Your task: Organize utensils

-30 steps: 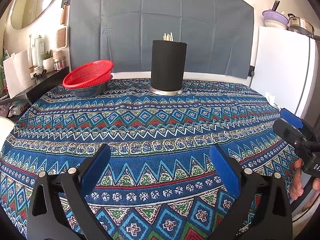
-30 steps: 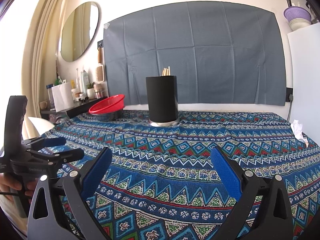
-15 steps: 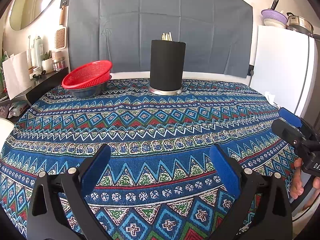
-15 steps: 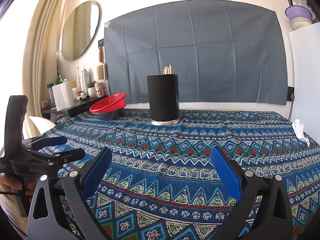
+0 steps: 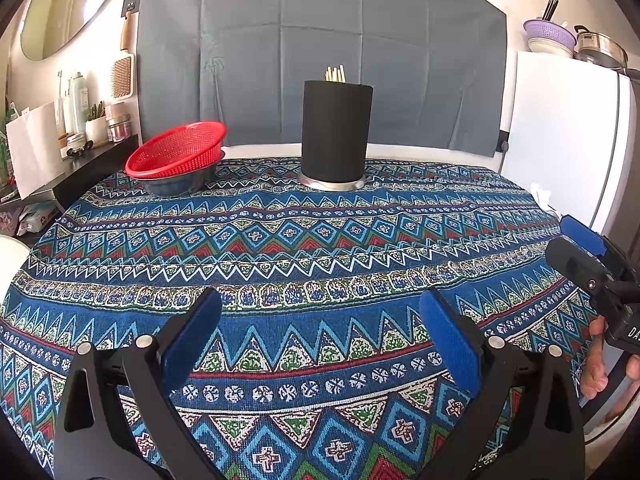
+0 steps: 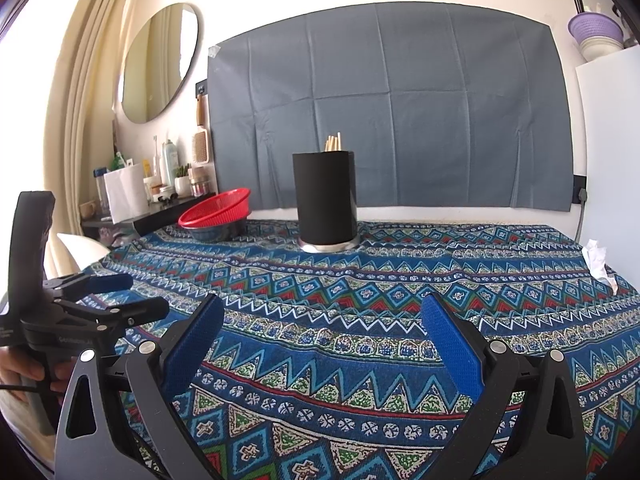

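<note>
Little has moved: both views have crept slightly nearer the black holder [image 5: 337, 133], standing far centre with what look like chopsticks [image 5: 335, 73] inside. Left gripper [image 5: 320, 336] and right gripper [image 6: 322, 334] hover spread wide, empty.

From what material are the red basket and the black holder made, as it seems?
Red basket: probably plastic, since its wall is a fine moulded mesh in one even colour. Black holder: matte black wall, perhaps a fabric or paper wrap; shiny base rim looks like metal.

left wrist — low, table-facing | right wrist — alike | shared: black holder [image 5: 337, 132]
</note>
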Available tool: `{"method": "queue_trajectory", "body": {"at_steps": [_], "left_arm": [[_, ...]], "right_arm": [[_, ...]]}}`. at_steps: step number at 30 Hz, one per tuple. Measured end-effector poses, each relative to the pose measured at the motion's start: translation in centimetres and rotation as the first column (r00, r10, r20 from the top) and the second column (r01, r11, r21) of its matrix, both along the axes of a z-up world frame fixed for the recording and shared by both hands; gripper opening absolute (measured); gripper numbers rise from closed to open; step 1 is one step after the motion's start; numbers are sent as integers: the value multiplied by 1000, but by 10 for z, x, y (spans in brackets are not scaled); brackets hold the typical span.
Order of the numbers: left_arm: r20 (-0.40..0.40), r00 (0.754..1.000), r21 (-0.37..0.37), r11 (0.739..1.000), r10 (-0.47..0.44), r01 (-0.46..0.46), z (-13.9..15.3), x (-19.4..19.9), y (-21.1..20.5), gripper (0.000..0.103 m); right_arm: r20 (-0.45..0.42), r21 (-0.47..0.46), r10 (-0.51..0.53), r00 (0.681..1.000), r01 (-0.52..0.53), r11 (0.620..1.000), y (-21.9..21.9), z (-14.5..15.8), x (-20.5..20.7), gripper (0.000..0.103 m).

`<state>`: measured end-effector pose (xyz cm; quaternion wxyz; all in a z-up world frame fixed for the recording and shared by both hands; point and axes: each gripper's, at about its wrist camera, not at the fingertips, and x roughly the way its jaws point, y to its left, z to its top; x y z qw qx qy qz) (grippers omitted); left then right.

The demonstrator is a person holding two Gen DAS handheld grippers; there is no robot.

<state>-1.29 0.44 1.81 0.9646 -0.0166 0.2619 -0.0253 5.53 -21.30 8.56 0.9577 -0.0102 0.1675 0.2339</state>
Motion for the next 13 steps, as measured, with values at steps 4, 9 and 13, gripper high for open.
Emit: {"method": "queue_trajectory", "body": {"at_steps": [4,9,13], "left_arm": [[0,1000,-4,1000,0,0,0,0,1,97],[-4,1000,-7,1000,-5,5,0,1,2,97],[0,1000,2,1000,0,0,0,1,1,97]], "right_arm": [[0,0,-1,1000,1,1000,0,0,0,95],[4,0,-5,1000,5,1000,-1,0,-1,95],[4,1,-6,1000,6,1000,-1,0,-1,95]]}}
